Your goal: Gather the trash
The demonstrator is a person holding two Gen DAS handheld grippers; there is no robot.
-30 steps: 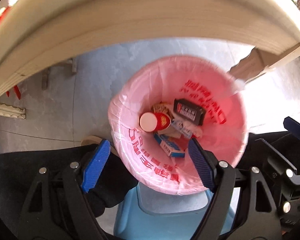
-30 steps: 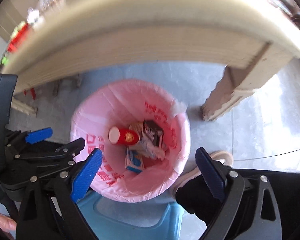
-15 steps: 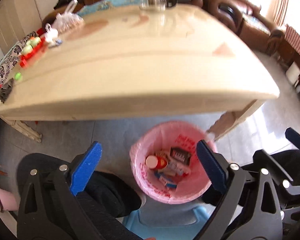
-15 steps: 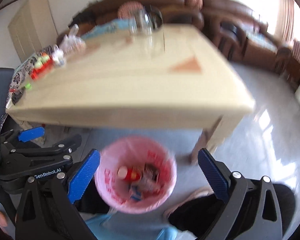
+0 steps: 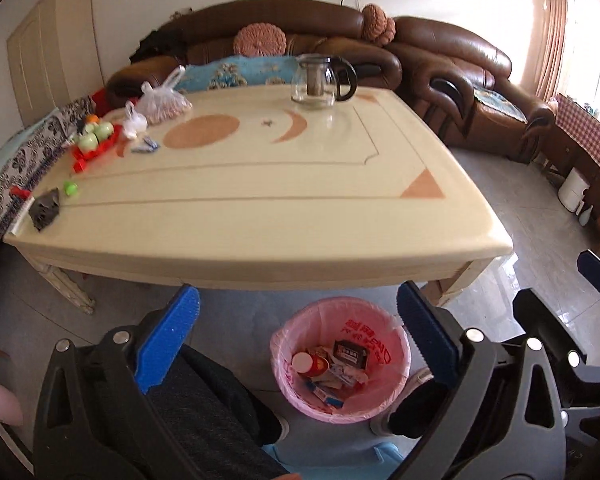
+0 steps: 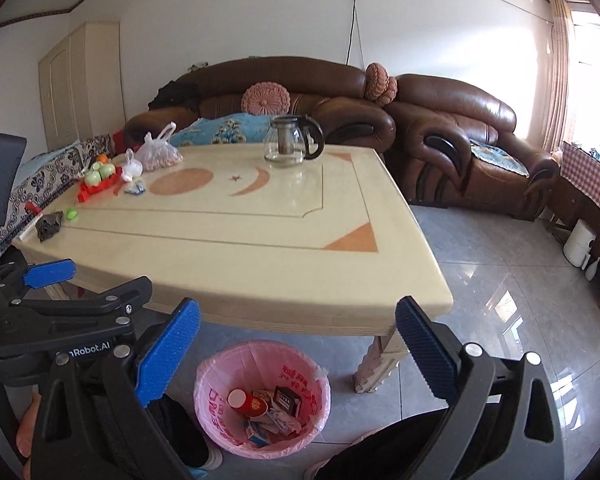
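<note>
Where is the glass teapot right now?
The glass teapot stands upright at the far edge of the cream table, in front of the brown sofa. In both wrist views it is right of the plastic bag of snacks.

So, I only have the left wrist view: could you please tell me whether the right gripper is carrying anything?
Observer: No. The right gripper is open. Its jaws have just been opening, and its blue pads stand wide apart with nothing between them.
Operator: Thank you. Where does the near right leg of the cream wooden table meet the floor? I can't see it fully.
Observer: The leg's foot stands on the grey tiles to the right of the round pink-lined trash bin, apart from it.
</note>
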